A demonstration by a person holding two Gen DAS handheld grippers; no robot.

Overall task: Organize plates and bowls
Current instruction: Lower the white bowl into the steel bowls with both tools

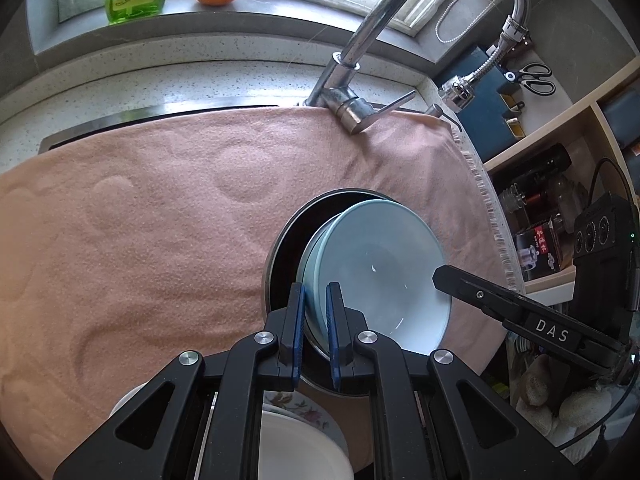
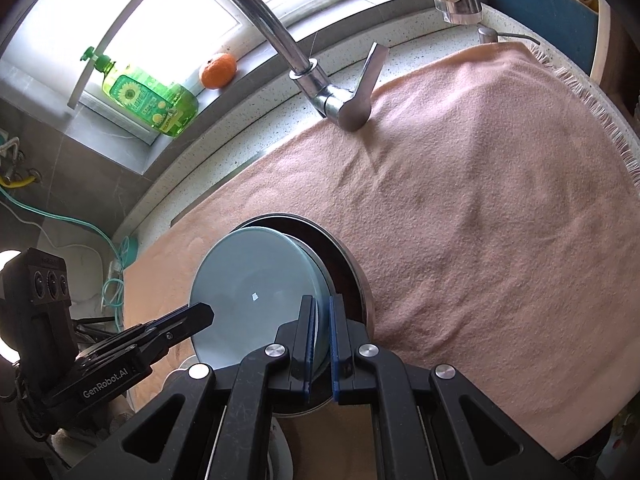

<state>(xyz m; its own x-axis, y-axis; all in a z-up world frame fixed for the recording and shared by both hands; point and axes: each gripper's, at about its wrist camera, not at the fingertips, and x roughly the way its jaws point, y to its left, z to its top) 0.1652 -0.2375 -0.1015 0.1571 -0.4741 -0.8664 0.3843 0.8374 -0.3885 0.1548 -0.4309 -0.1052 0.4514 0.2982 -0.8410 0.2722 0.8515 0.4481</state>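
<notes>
Plates (image 1: 384,272) of pale blue glaze, stacked and tilted on edge, sit inside a dark bowl with a metal rim (image 1: 280,248), which rests on the pink towel (image 1: 140,220) covering the desk. From the left wrist view at least 2 plate edges are visible at the stack's left side; the exact count cannot be told.

Left claw (image 1: 316,332): clenched on the left rim of the plate stack. 1 blue-padded finger lies on the outer side of the rim, the other on the inner face. In the right wrist view the same claw (image 2: 200,312) shows only as a black finger tip touching the plate (image 2: 252,292) face from the left.

Right claw (image 2: 320,340): clenched on the right rim of the plate stack, 1 blue pad on each side of the edge, just beside the bowl rim (image 2: 352,276). In the left wrist view 1 of its black fingers (image 1: 448,276), marked "DAS" further back, reaches onto the plate face from the right.

Below the left claw, a white bowl (image 1: 304,448) sits in a floral-patterned dish (image 1: 296,404), partly hidden by the claw body.

Behind the towel stands a chrome faucet (image 1: 352,92) on the speckled desk (image 1: 160,84). On the windowsill are a green detergent bottle (image 2: 152,100) and an orange (image 2: 218,71). Scissors (image 1: 536,78) hang on the wall at the right.
</notes>
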